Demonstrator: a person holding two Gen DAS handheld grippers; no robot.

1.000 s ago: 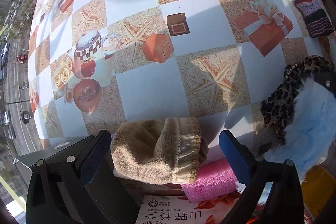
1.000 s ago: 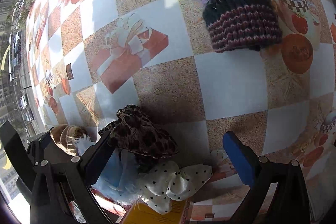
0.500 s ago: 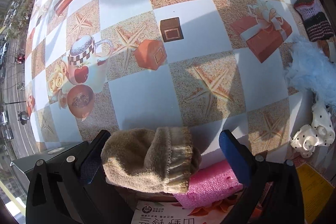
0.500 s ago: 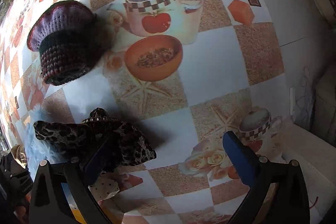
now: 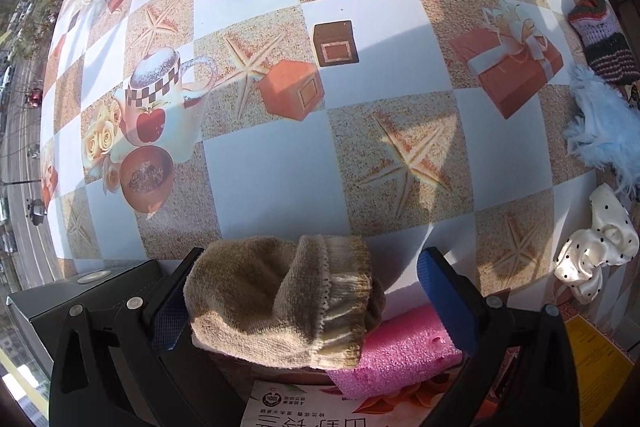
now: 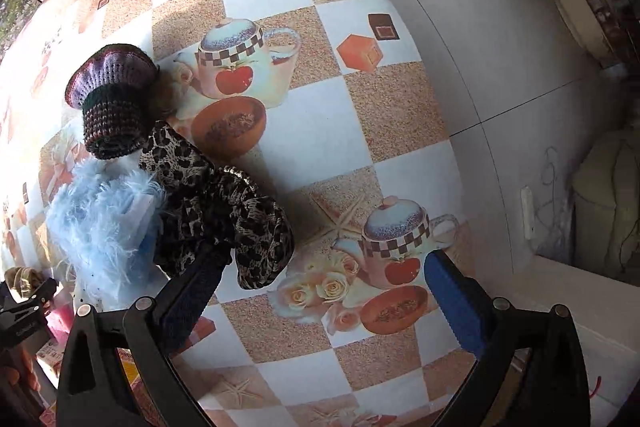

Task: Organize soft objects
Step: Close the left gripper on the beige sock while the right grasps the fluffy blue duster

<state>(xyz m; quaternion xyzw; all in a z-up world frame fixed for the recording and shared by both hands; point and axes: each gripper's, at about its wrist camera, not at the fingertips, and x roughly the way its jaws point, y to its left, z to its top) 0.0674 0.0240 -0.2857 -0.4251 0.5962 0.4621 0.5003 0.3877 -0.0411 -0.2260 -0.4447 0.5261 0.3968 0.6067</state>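
Currently my left gripper [image 5: 304,291] gapes around the tan sock [image 5: 280,303] at the counter [image 5: 272,179] edge; my right gripper [image 6: 320,287], also open, could snag the leopard cloth [image 6: 224,203] touching its left finger.

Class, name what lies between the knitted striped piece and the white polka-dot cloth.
The fluffy light-blue piece lies between the knitted striped piece and the white polka-dot cloth, in the left wrist view.

The left black two-finger gripper [image 5: 304,291] has its jaws wide apart — the right black two-finger gripper [image 6: 320,287] also.
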